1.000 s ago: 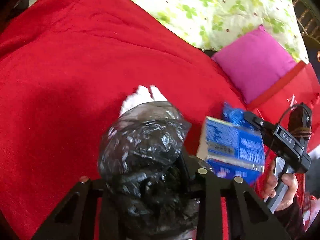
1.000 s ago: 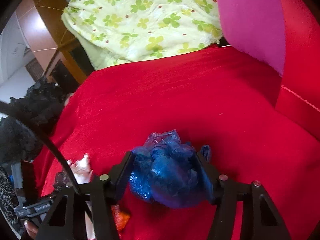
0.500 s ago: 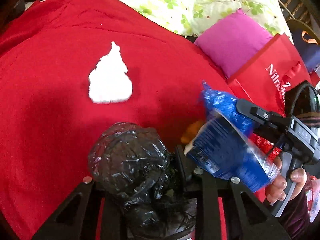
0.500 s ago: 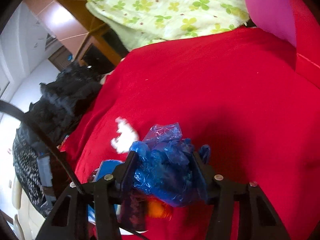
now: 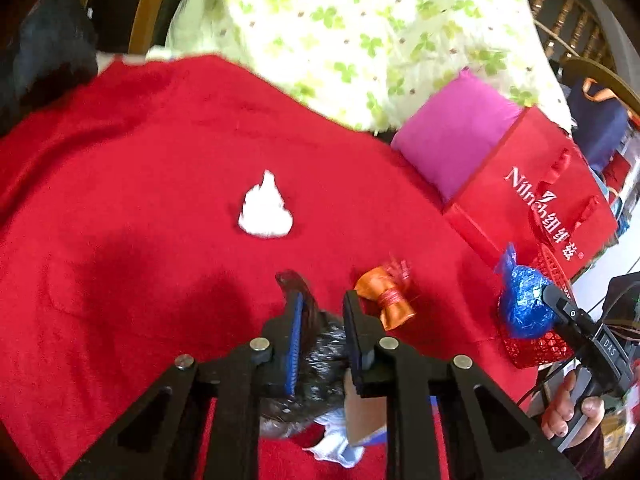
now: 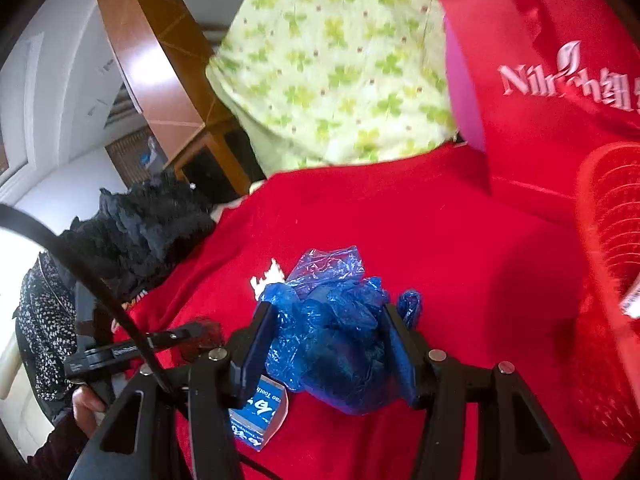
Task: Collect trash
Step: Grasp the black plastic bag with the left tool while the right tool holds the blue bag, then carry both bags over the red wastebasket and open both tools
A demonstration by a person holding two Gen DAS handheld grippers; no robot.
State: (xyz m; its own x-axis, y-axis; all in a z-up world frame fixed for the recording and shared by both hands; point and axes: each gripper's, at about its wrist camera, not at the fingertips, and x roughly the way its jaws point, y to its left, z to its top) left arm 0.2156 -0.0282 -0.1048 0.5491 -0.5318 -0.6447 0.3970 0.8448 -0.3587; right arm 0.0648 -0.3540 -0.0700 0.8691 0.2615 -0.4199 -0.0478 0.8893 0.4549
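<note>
My left gripper is shut on a crumpled black plastic bag, which hangs down below the fingers. My right gripper is shut on a crumpled blue plastic bag; it shows in the left wrist view held over a red mesh basket. On the red blanket lie a white crumpled tissue, an orange wrapper and a blue toothpaste box.
The red mesh basket stands at the right edge of the bed. A red gift bag and a pink cushion lie behind it. A green floral quilt covers the far side. Dark clothing lies at left.
My left gripper has pulled back and up with the black bag, which now hangs lower. My right gripper has carried the blue bag rightward to the red basket. The tissue and orange wrapper are uncovered.
</note>
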